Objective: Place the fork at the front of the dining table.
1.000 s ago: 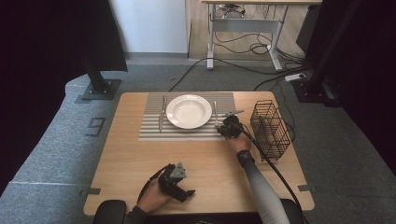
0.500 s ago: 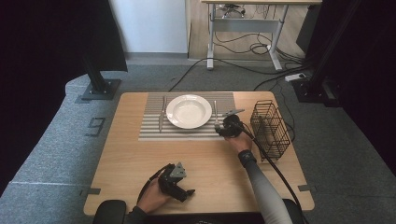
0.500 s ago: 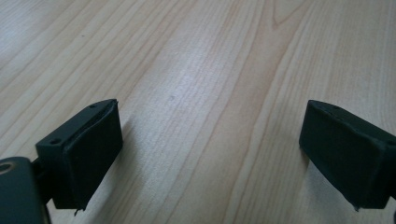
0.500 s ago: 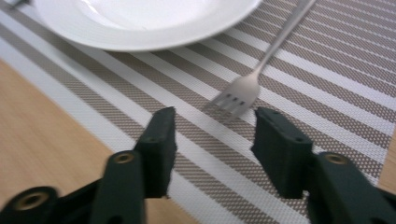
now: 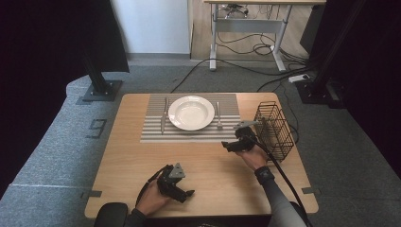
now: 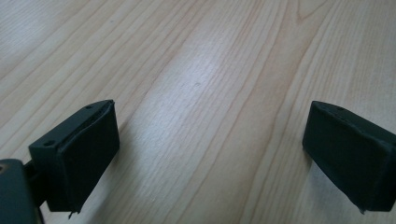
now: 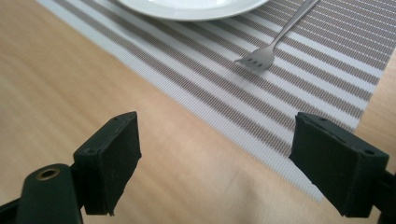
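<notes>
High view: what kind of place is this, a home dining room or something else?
Probably a lab or recording studio, not a home. A single place setting, a plate on a striped placemat, lies on a small wooden table on grey carpet, with black stands and loose floor cables around.

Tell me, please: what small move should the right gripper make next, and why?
Probably draw the right gripper back a little toward the person. Its fingers have just been opening with nothing between them, and the fork already lies on the mat beside the plate, so nothing seems left to hold there.

Table [image 5: 142, 179]: placemat [image 5: 156, 135], basket [image 5: 274, 130].
</notes>
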`<state>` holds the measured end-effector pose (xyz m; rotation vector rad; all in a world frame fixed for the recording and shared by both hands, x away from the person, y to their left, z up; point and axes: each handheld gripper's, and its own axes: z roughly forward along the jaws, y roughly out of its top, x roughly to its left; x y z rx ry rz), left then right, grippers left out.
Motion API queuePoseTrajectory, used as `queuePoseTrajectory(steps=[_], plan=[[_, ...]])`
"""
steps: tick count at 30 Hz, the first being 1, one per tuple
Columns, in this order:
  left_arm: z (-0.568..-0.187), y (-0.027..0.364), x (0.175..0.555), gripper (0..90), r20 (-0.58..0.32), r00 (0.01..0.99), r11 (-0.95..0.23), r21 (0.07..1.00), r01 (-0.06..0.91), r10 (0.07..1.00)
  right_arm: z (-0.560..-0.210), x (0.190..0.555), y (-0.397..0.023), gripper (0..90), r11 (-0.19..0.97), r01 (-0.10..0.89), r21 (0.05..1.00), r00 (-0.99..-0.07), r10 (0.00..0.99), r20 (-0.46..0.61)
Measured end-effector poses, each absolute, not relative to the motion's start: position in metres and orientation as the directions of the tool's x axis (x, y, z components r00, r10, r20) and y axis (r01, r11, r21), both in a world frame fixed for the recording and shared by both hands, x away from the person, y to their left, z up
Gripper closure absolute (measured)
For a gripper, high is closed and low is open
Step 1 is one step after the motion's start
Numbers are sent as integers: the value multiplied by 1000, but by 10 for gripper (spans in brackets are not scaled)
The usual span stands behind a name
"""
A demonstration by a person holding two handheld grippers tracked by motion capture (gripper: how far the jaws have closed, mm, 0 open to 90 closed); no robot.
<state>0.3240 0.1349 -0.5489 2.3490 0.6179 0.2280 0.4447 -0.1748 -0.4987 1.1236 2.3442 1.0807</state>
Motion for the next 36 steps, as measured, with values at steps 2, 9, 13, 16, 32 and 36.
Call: queuePoseTrajectory(steps=[2, 9, 13, 16, 32, 36], plan=[[-549, 137, 325, 34, -3, 873, -654, 661, 368, 488, -498, 433, -178, 143, 399, 517, 757, -644, 765, 37], [-549, 143, 326, 23, -7, 865, -646, 661, 381, 502, -500, 392, -188, 140, 402, 492, 772, -657, 754, 26], [-549, 147, 328, 18, -8, 848, -634, 661, 402, 530, -509, 372, -197, 139, 381, 497, 779, -653, 756, 46], [-549, 149, 328, 18, -9, 844, -630, 662, 407, 537, -519, 359, -202, 138, 393, 507, 767, -653, 756, 44], [-549, 152, 329, 17, -6, 848, -635, 661, 401, 530, -556, 338, -212, 57, 442, 523, 729, -652, 758, 8], [-549, 152, 329, 13, -6, 848, -635, 660, 402, 530, -557, 339, -212, 22, 439, 532, 724, -645, 765, 9]])
